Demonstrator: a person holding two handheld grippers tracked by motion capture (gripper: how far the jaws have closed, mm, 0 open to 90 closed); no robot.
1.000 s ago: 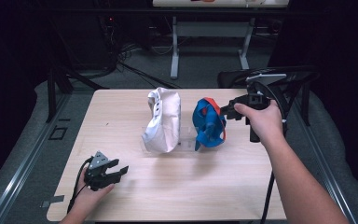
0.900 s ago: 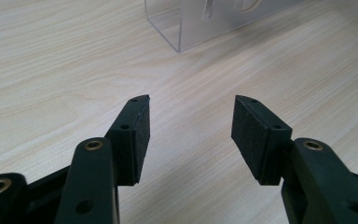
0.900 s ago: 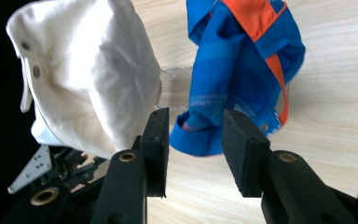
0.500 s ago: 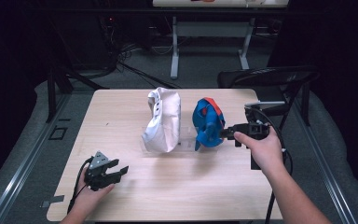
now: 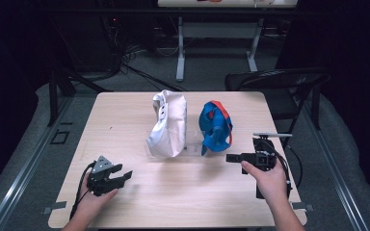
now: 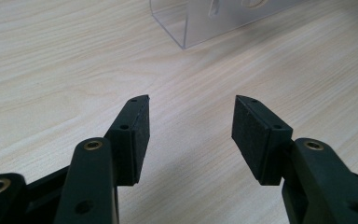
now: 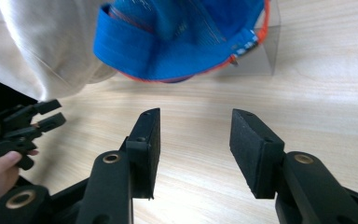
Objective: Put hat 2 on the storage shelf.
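left hand-held gripper [image 5: 120, 177]: jaws spread, empty, lower left on counter [image 5: 125, 115] | right hand-held gripper [image 5: 232, 157]: jaws spread, empty, lower right | white cap [image 5: 167, 124], blue cap [image 5: 215, 126]: frame centre, side by side

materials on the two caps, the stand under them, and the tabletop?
White cap: looks like matte woven cotton, soft folds. Blue cap with orange trim: seems fine mesh or synthetic weave, stitched band. Clear stand: likely acrylic, see-through with glossy edges. Pale table: wood-grain, probably laminate, low sheen.
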